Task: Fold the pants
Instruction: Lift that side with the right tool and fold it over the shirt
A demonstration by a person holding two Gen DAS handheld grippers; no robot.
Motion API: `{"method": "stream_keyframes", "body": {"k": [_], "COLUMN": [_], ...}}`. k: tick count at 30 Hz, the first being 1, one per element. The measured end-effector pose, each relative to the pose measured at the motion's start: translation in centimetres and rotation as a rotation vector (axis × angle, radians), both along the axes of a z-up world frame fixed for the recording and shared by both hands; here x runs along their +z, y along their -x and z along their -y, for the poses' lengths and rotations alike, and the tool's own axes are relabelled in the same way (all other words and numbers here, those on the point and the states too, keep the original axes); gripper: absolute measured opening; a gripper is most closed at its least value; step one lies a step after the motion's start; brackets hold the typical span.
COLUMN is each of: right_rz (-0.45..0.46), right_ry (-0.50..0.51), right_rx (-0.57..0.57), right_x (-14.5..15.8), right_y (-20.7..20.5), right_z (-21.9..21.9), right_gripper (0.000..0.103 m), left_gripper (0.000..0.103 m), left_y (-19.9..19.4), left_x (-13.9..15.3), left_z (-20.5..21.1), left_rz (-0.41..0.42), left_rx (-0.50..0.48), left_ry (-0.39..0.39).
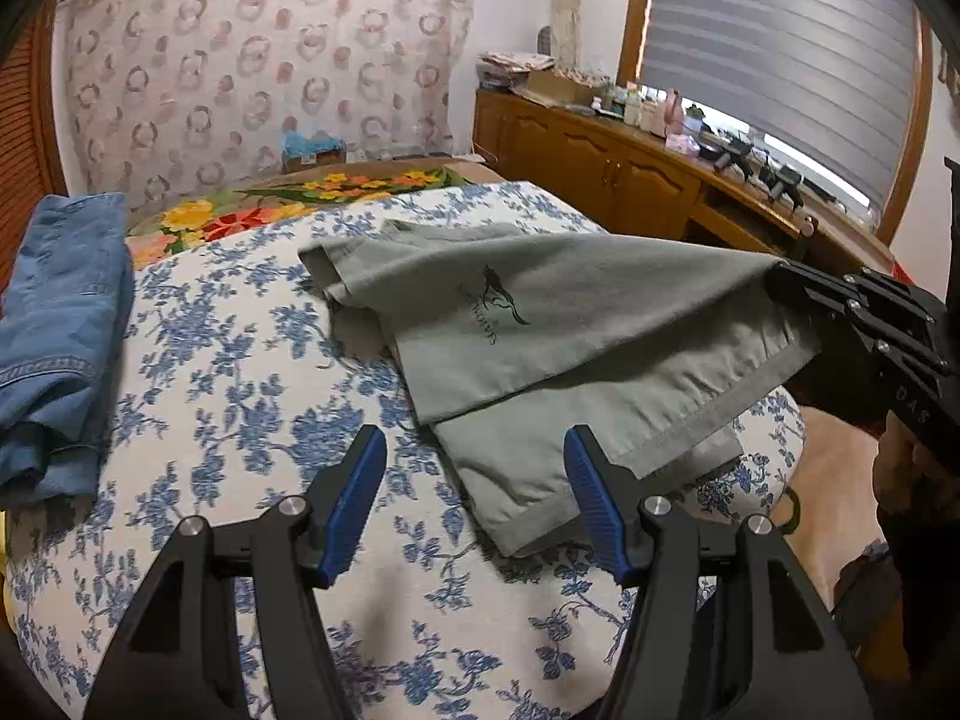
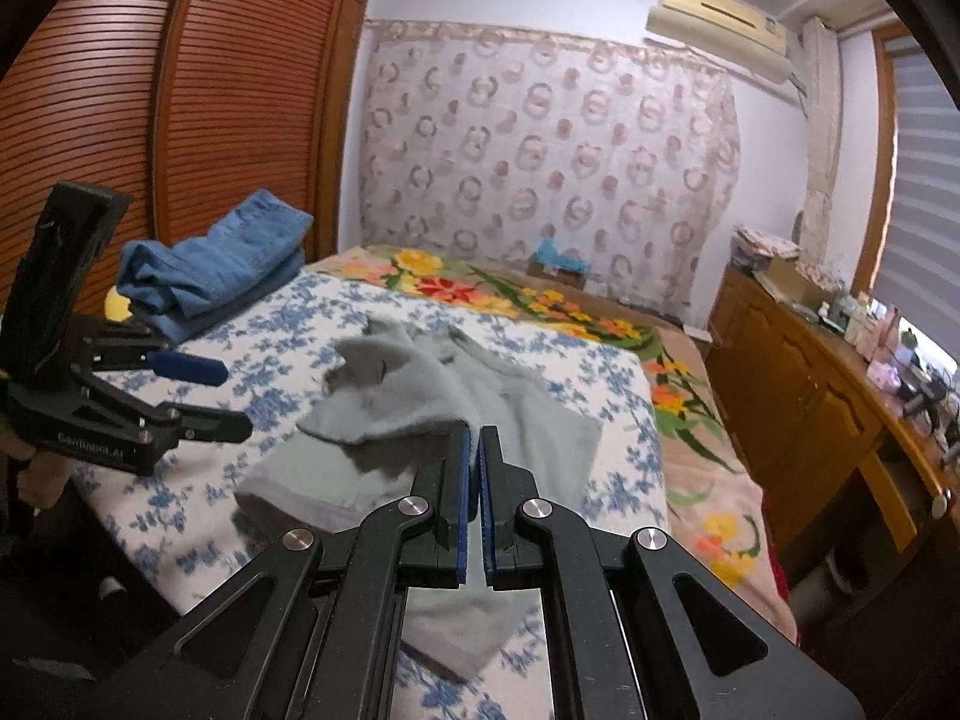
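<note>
The grey pants (image 1: 540,324) lie on the bed (image 1: 228,360) with its blue-flowered cover, partly doubled over. The right gripper (image 2: 474,450) is pinched tight on a fold of the cloth and holds that edge lifted off the bed, toward 3 o'clock in the left wrist view. The left gripper (image 1: 474,492) stands wide apart and empty, just above the cover at the lower hem. Folded blue jeans (image 1: 54,330) rest at 9 o'clock.
</note>
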State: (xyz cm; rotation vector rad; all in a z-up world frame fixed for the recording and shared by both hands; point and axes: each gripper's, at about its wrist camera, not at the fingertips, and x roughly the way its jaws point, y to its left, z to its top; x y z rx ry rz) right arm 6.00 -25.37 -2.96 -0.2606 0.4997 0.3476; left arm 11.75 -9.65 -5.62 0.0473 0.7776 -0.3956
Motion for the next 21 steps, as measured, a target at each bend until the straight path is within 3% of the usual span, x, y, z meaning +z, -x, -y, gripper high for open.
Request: {"method": "stream_keyframes", "body": {"k": [12,21], "right_rz": [-0.103,-0.256], "right_ry": [-0.05,-0.137], "right_rx": [-0.078,-0.062], "right_x": [-4.2,-7.0], "right_y": [0.1,-0.5], "right_z": [4.1,4.8], "right_gripper": [0.001,0.001], "left_gripper": [0.061,0.061], "left_y": [-0.5,-0.8], "left_x": [-2.5,-4.3], "left_z": [1.8,1.5], "left_rz": [-0.054,-0.079], "left_rx": [-0.007,0.033], "left_ry": [-0.056,-0.131]}}
